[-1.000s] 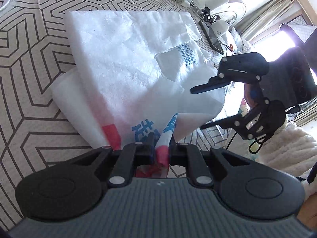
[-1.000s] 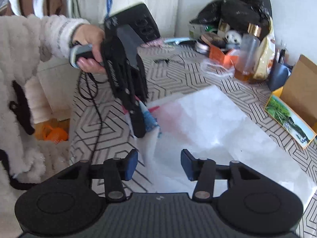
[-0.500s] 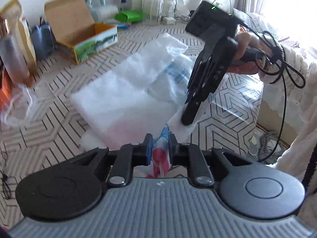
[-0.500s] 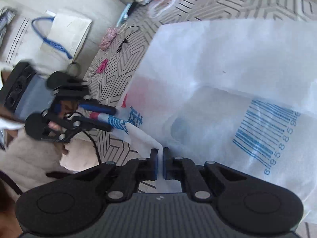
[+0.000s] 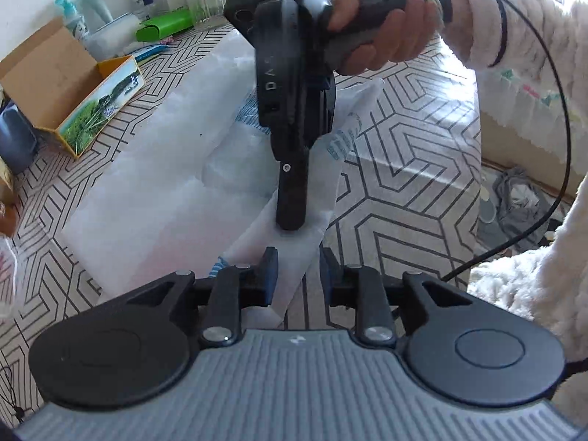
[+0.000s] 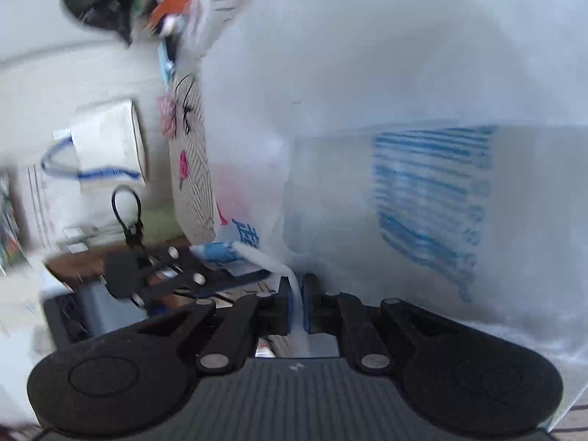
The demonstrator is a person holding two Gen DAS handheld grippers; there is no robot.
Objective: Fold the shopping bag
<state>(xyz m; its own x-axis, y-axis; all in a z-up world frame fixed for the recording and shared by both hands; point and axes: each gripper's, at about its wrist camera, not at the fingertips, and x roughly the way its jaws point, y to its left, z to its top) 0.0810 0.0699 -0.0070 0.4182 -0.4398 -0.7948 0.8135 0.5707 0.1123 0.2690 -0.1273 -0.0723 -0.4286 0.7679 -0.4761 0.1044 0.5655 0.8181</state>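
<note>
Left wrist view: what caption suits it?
Left hand-held gripper opening around the white shopping bag while the right hand-held gripper pinches it.

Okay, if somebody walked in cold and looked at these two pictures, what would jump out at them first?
Probably the thin white plastic shopping bag with blue print, spread over the black-lined geometric tablecloth. Next, the black right gripper in a hand with a fluffy white sleeve, pointing down at the picture's middle and shut on a strip of the bag. At the bottom, the left gripper is opening, with bag film between its pads.
</note>
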